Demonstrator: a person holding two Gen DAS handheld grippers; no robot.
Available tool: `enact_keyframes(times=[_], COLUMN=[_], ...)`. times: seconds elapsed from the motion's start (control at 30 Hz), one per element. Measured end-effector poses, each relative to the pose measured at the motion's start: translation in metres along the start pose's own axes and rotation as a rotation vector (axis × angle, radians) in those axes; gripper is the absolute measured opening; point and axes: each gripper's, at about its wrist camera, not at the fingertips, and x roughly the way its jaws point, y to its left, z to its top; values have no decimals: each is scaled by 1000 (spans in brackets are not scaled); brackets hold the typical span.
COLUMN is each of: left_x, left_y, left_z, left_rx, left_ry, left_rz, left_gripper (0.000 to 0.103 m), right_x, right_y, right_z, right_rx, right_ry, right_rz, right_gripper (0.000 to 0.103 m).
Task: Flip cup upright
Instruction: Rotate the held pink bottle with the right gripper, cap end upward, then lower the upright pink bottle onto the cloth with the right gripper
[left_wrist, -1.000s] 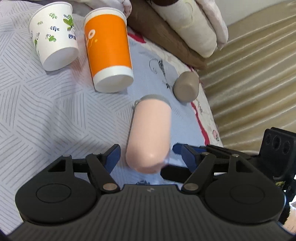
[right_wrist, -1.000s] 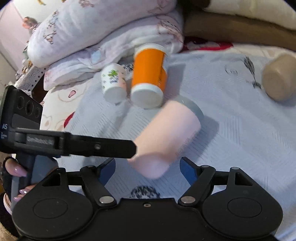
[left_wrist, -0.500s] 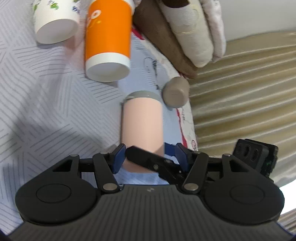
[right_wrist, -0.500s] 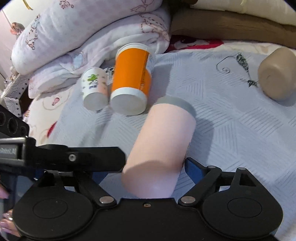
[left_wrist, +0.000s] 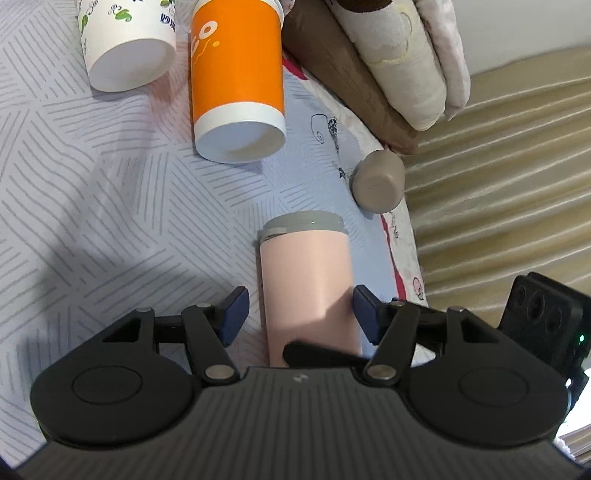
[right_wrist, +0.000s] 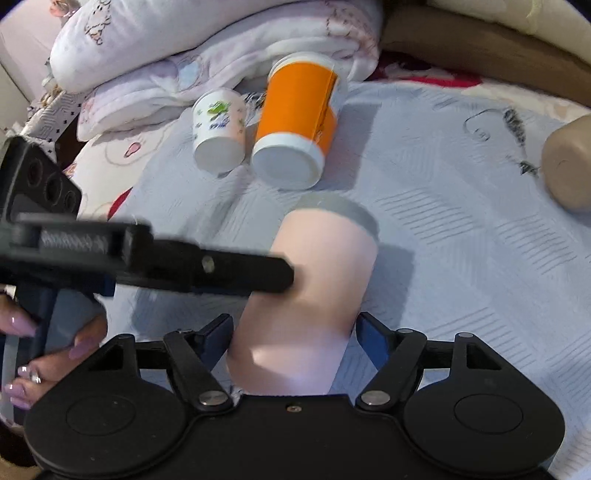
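A pink tumbler (left_wrist: 308, 280) with a grey lid end lies on its side on the pale blue bedspread, lid end pointing away; it also shows in the right wrist view (right_wrist: 306, 295). My left gripper (left_wrist: 300, 314) is open, its blue pads on either side of the tumbler's body with small gaps. My right gripper (right_wrist: 293, 338) is open too, its pads flanking the tumbler's base end. A left finger (right_wrist: 229, 271) crosses in front of the tumbler in the right wrist view.
An orange paper cup (left_wrist: 236, 81) and a white leaf-print cup (left_wrist: 127, 40) lie on their sides farther back. A tan cup (left_wrist: 378, 181) lies by the bed's right edge. Folded blankets and pillows (right_wrist: 207, 48) line the back.
Both grippers have moved forward so the tumbler now sits between their pads. The tumbler has rolled slightly and lies straighter in the left wrist view.
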Motion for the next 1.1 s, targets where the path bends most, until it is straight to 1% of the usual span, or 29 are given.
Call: enact_keyframes(times=[0.03,0.1,0.13,0.17,0.2,0.3,0.4,0.47,0.57,0.67,0.73,0.83,0.9,0.97,1.1], left_x=[1,3,3,3,2,1,0,-1,-6,-10,-13,-15,-13,-10,-5], left_y=[0,-1,-1,-2,-3,-9,-17,-24,-41,-60,-69,-79,-85,-90,-95], left_z=[0,-2,-3,-3,-3,-3,-5,-9,-14,-21,-25,-28,-33,-39,-46], left_rx=[-6,14,23,24,30,70,121,176,286,401,462,516,566,615,680], left_ry=[1,3,4,3,1,1,-15,-30,-52,-101,-140,-184,-213,-244,-321], left_rz=[-4,-15,-21,-26,-26,-17,-10,-1,27,73,103,149,202,248,311], left_gripper=[60,59,57,56,55,55,55,55,55,55,55,55,55,55,55], right_x=[-1,-2,0,2,3,4,-2,-6,-13,-18,-21,-24,-22,-16,-5], right_y=[-2,-6,-7,-9,-9,-4,5,9,18,31,37,41,41,40,41], right_z=[1,6,9,11,12,12,7,2,-6,-16,-20,-25,-30,-36,-44], right_rx=[4,9,8,0,-10,-76,-141,-178,-252,-376,-434,-503,-517,-522,-592], right_ry=[-10,-11,-3,13,24,37,6,-27,-79,-146,-190,-272,-337,-403,-514], right_rz=[-9,-1,7,24,36,40,5,-23,-64,-135,-176,-221,-245,-263,-302], right_gripper=[81,81,80,77,77,76,76,76,76,76,76,74,73,73,73])
